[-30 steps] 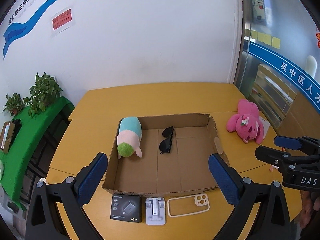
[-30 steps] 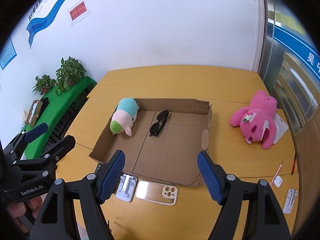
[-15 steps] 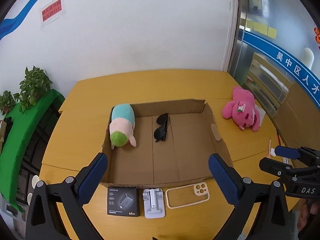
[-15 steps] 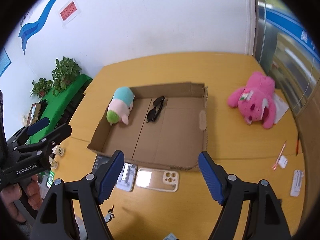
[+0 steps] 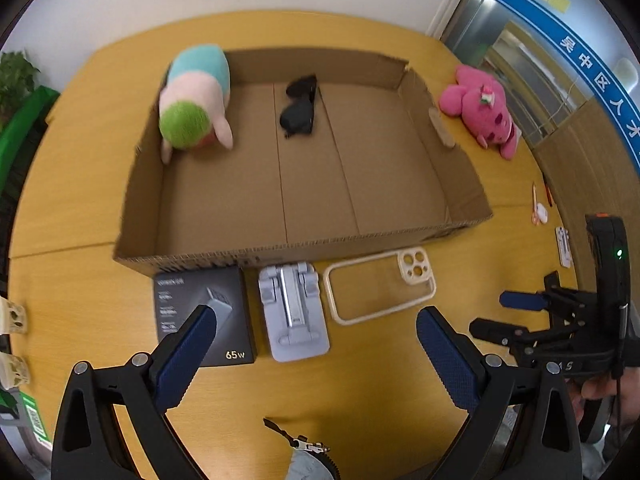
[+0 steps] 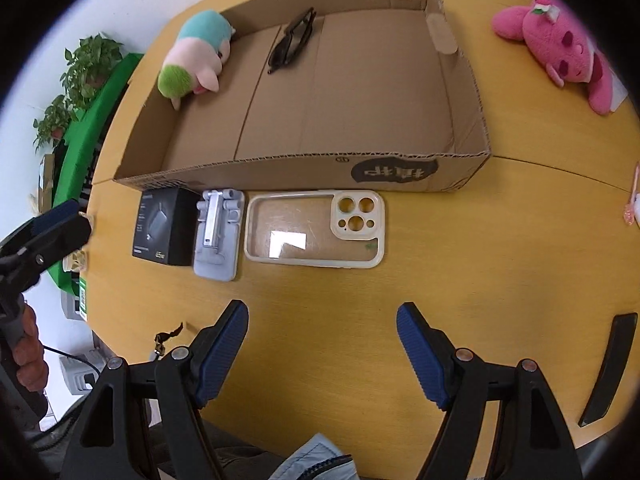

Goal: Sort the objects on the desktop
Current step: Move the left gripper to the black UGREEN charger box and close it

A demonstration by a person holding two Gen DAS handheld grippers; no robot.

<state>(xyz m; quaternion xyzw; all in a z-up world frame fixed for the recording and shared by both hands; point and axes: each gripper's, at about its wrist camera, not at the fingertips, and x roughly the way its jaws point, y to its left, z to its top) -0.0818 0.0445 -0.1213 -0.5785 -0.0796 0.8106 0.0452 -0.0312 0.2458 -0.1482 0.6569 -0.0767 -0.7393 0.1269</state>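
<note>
Shallow cardboard box [image 5: 304, 184] at table centre, serving as sorting bin; pastel plush [image 5: 196, 100] and sunglasses [image 5: 300, 106] already inside at far wall. Lined up just outside near wall, within easy reach: black charger box [image 5: 200, 316], grey folding stand [image 5: 292, 312], clear phone case [image 5: 380, 284]. Pink plush [image 5: 484, 112] right of box, apart. Small items at right table edge too blurred to name. Left gripper [image 5: 316, 356] spread wide, empty, above charger box and stand. Right gripper [image 6: 322, 356] likewise spread, touching nothing
</note>
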